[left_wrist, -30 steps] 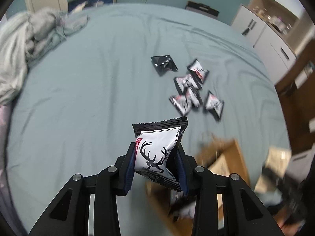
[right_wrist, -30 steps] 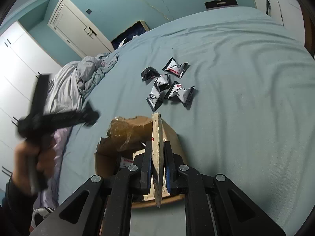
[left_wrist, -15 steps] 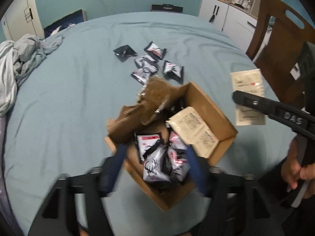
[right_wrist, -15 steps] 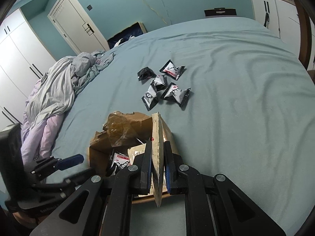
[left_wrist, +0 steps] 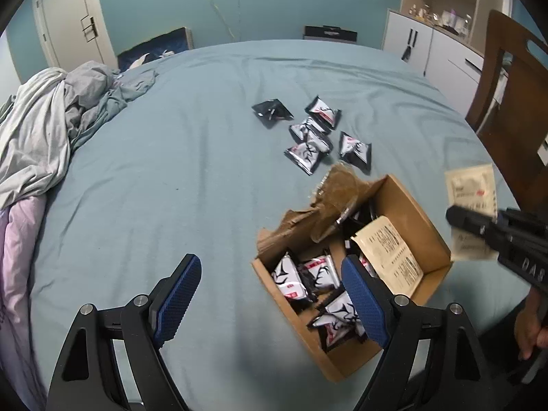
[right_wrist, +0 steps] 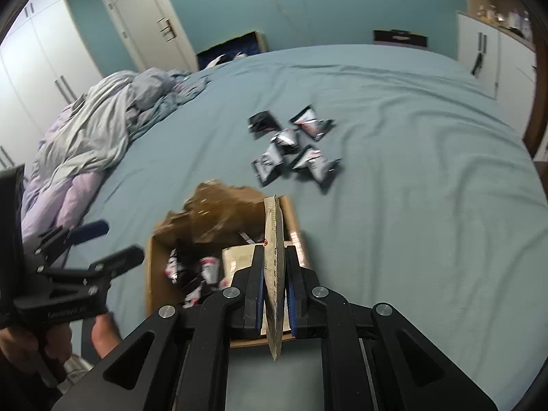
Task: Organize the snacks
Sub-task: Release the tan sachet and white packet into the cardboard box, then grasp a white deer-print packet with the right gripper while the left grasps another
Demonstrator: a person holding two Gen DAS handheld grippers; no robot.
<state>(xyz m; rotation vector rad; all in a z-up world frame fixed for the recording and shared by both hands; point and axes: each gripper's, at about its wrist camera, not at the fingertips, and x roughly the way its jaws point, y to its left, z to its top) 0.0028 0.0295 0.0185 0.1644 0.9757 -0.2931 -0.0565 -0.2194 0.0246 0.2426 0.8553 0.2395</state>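
An open cardboard box (left_wrist: pixel 404 202) (right_wrist: pixel 154 274) lies on the teal bed, holding several black-and-white deer snack packets (left_wrist: pixel 318 270) and a beige packet (left_wrist: pixel 390 250). My left gripper (left_wrist: pixel 269 262) hovers over the box's near left corner, its jaws opening with nothing between them. In the right wrist view the left gripper (right_wrist: pixel 89 243) hangs left of the box. My right gripper (right_wrist: pixel 274 250) is shut on a flat beige packet (right_wrist: pixel 274 257), seen edge-on above the box's near side. Several loose deer packets (left_wrist: pixel 308 150) (right_wrist: pixel 294 150) lie beyond the box.
A crumpled grey blanket (left_wrist: pixel 51 123) is heaped along the bed's left side. A wooden chair (left_wrist: pixel 510 102) and white cabinets (left_wrist: pixel 428 48) stand to the right. A person's hand (right_wrist: pixel 20 346) grips the left tool.
The left gripper let go of the deer packet, which now lies in the box, and its jaws spread wide. The right gripper has rolled and shifted a little while holding the beige packet.
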